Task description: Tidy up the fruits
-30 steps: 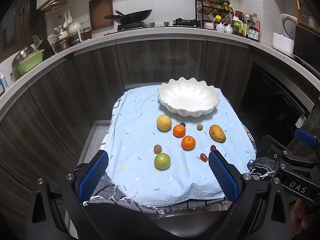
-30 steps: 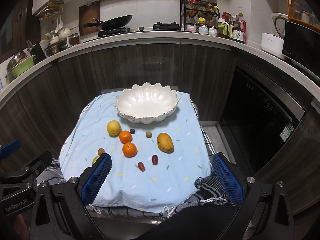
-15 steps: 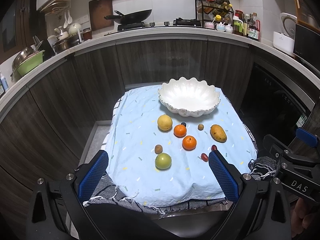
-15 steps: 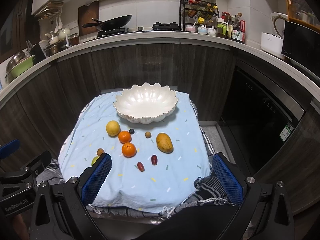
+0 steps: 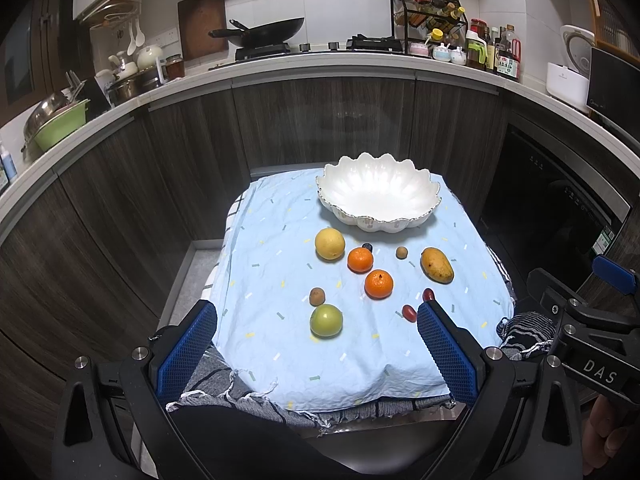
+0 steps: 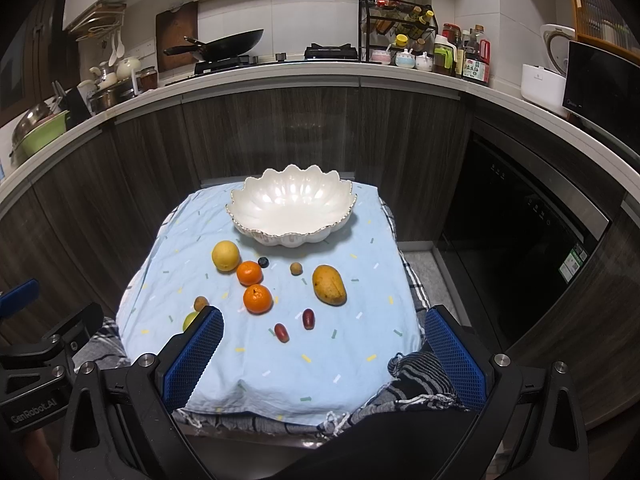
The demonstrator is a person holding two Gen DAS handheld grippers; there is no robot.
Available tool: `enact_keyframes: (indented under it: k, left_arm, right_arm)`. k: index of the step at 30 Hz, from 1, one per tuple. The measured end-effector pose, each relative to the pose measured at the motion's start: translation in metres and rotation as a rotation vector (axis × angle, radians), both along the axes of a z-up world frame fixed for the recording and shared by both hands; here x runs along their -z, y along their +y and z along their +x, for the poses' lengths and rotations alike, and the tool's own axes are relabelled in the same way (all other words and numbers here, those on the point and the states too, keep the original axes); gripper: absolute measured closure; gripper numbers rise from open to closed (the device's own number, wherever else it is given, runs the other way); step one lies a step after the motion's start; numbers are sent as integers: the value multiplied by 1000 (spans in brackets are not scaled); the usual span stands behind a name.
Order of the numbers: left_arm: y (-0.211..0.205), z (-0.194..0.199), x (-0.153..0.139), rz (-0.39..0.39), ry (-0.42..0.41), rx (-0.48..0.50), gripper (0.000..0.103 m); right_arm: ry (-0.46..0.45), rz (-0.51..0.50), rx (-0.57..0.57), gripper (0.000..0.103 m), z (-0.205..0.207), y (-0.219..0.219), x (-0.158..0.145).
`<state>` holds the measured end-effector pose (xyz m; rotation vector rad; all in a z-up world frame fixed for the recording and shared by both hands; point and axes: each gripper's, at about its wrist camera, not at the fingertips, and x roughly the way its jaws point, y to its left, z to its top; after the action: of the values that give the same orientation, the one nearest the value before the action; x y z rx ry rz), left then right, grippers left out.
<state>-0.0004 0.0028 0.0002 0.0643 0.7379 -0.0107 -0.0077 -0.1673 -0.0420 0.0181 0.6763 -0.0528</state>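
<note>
A white scalloped bowl (image 5: 378, 204) (image 6: 292, 210) stands empty at the far end of a light blue cloth (image 5: 280, 280). Nearer lie a yellow citrus (image 5: 329, 243), two oranges (image 5: 360, 260) (image 5: 378, 284), a mango (image 5: 437, 265) (image 6: 329, 284), a green apple (image 5: 326, 320), a small brown fruit (image 5: 317, 296), two red dates (image 6: 308, 318) (image 6: 281, 332), a blueberry (image 6: 263, 262) and a small tan fruit (image 6: 296, 268). My left gripper (image 5: 316, 344) is open and empty, above the near edge. My right gripper (image 6: 324, 348) is open and empty too.
A dark striped cloth (image 6: 420, 380) hangs under the blue one at the near edge. Dark curved cabinets (image 5: 320, 128) and a white countertop with a wok (image 5: 260, 34), spice rack (image 5: 428, 20) and bottles surround the small table. A dishwasher front (image 6: 520, 220) is to the right.
Both grippers have crept slightly forward towards the table; the fruits and bowl look a little closer. Nothing on the cloth has moved.
</note>
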Motion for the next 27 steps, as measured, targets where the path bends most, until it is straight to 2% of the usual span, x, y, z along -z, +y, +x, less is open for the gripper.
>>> enact_keyframes:
  k: [27]
  left_arm:
    - [0,-2,3,3,3,0,1]
  right_arm:
    - [2,1,0,1,0,-1,2]
